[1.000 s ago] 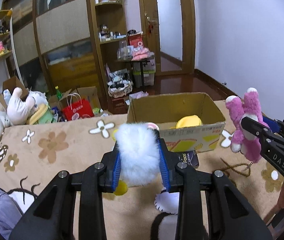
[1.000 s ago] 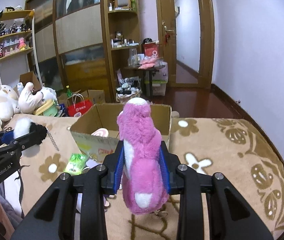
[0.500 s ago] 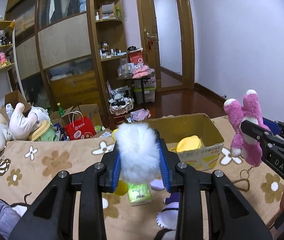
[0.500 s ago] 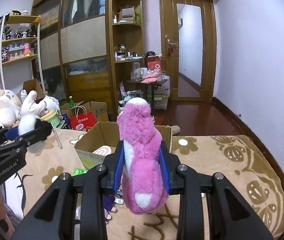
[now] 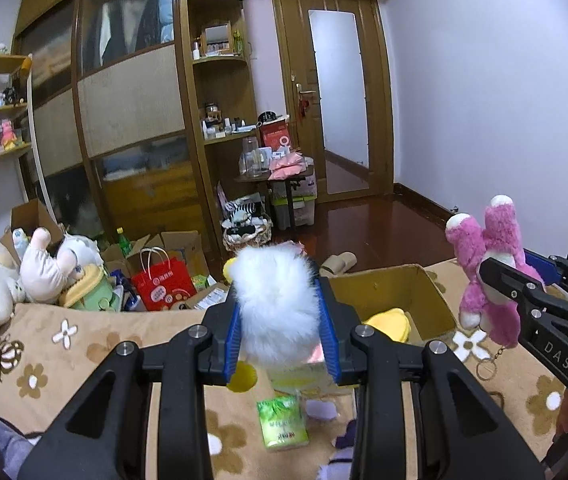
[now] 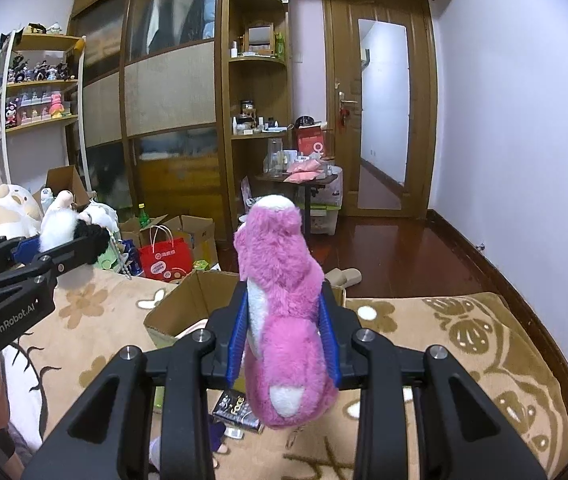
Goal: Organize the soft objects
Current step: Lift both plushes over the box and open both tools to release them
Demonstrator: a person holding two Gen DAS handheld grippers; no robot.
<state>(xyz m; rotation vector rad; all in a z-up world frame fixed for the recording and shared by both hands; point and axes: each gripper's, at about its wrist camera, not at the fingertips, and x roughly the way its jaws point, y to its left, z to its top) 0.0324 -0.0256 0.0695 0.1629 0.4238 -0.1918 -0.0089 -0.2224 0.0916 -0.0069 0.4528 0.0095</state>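
— Fluffy white fur, that's all I can make of the white plush toy (image 5: pixel 280 304); the left gripper (image 5: pixel 282 344) has its blue pads clenched on it, dead centre of the left wrist view.

— And the other one?

— The right gripper (image 6: pixel 284 344) is squeezed onto the pink plush bear (image 6: pixel 284 320), centre of its own frame, head poking up above the pads. In the left view the bear hangs at the right edge with a keyring dangling below it.

— Will they slip?

— I'd guess not. Both look feather-light and squashy; the pile gives under the pads and grips well. Taking them round the thick middle of the body seems right, not by a limb or the chain.

— Where do they go?

— Probably the cardboard box (image 5: pixel 436 304), lower right of centre in the left view, open on the flowered blanket (image 5: pixel 84 340), something yellow already inside. Being soft, they could simply be dropped in.
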